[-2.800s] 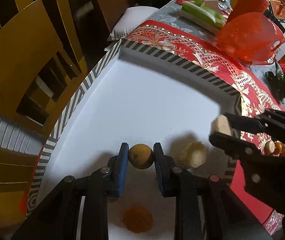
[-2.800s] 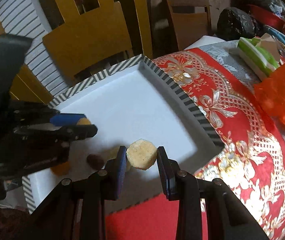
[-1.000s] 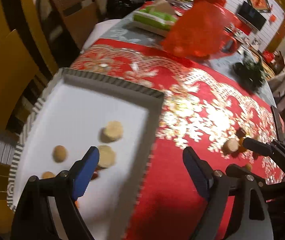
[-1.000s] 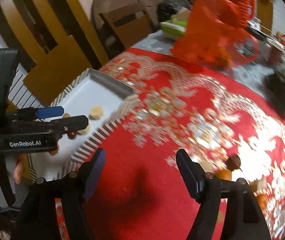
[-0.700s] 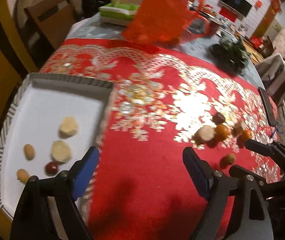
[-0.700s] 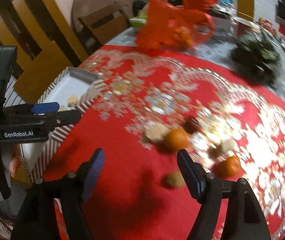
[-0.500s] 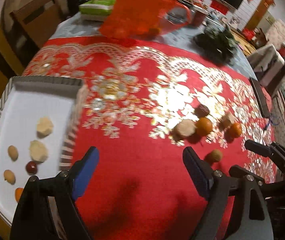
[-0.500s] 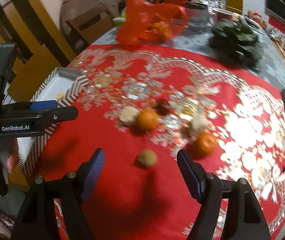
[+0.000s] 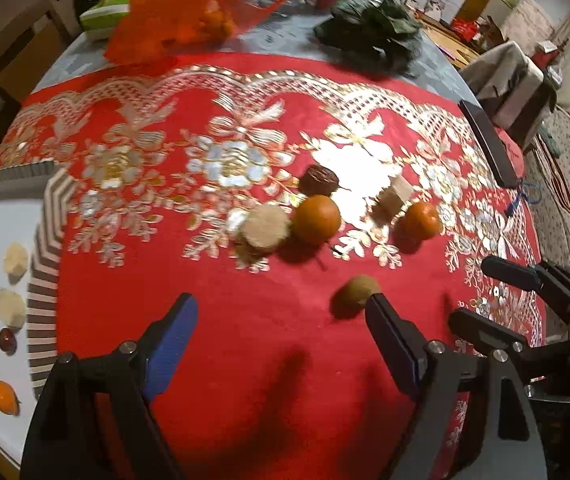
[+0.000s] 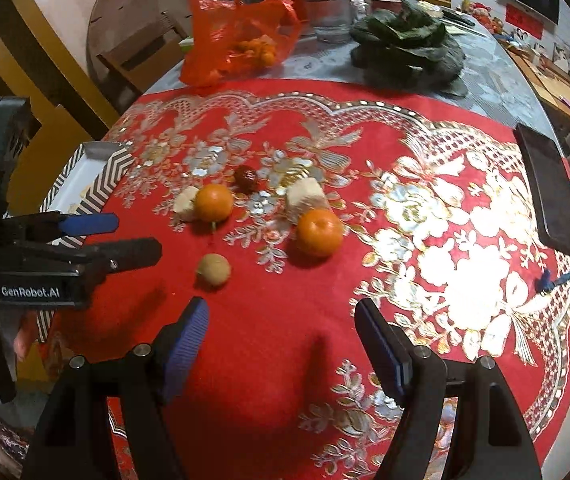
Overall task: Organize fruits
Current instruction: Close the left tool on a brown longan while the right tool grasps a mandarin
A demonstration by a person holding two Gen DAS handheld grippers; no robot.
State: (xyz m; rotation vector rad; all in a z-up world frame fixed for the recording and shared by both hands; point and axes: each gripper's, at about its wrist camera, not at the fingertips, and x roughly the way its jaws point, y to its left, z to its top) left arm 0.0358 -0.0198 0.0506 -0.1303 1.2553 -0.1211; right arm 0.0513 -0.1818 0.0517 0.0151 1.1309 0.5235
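Both claws hang spread and empty over the red cloth (image 9: 245, 360). The left gripper (image 9: 281, 336) has the small tan fruit (image 9: 355, 294) just beyond its right finger; the right gripper (image 10: 281, 332) faces the nearer orange (image 10: 319, 232). The tray (image 9: 43, 264) sits at the cloth's left edge. Each should centre over one fruit — the round ones will likely roll if nudged — before closing.

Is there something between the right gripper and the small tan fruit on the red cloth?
Nothing visible. The tan fruit lies alone on bare red cloth, just ahead of the open, empty right gripper and left of its centre. The oranges and other pieces lie beyond it.
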